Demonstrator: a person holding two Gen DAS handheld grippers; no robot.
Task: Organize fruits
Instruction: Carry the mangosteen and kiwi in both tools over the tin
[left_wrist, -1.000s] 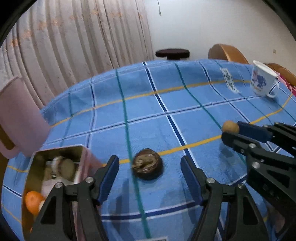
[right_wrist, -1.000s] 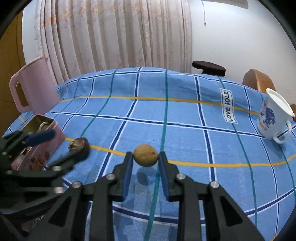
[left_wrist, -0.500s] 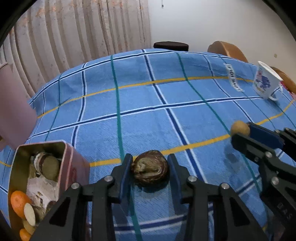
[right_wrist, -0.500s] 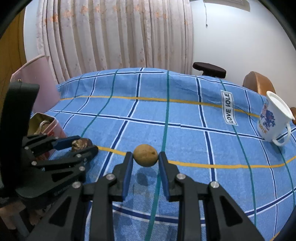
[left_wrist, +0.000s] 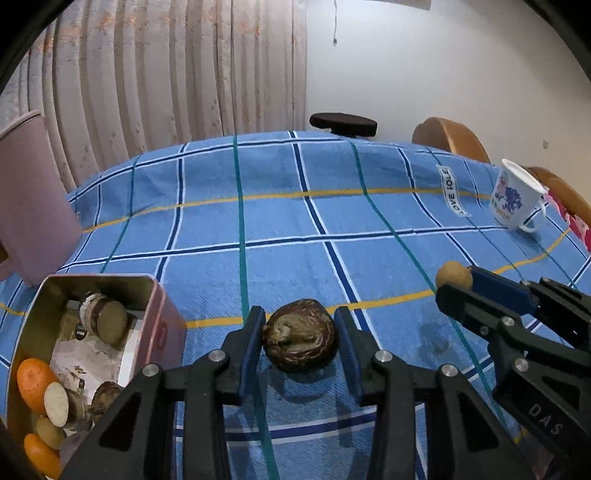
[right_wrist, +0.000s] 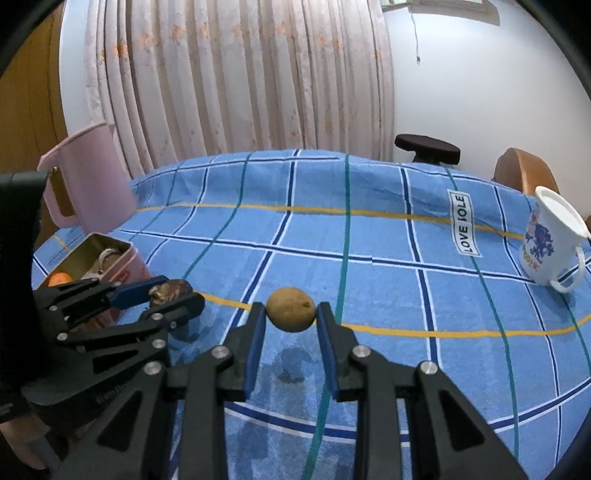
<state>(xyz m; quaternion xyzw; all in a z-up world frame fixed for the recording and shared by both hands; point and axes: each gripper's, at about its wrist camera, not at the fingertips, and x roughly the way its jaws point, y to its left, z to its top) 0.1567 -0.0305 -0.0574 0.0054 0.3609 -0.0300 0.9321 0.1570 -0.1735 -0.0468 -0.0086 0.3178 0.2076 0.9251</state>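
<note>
The left gripper (left_wrist: 300, 334), having just closed, clamped the brown fruit (left_wrist: 300, 334) beside the tin (left_wrist: 157, 291); the right gripper (right_wrist: 290, 310) pinched the tan fruit (right_wrist: 290, 309), both likely bound for that tin.

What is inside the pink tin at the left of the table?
The pink tin is open. Inside show orange fruits, several brown fruits, some cut with pale faces, and white paper lining. Its near end is hidden behind the left gripper, and the bottom is covered.
</note>
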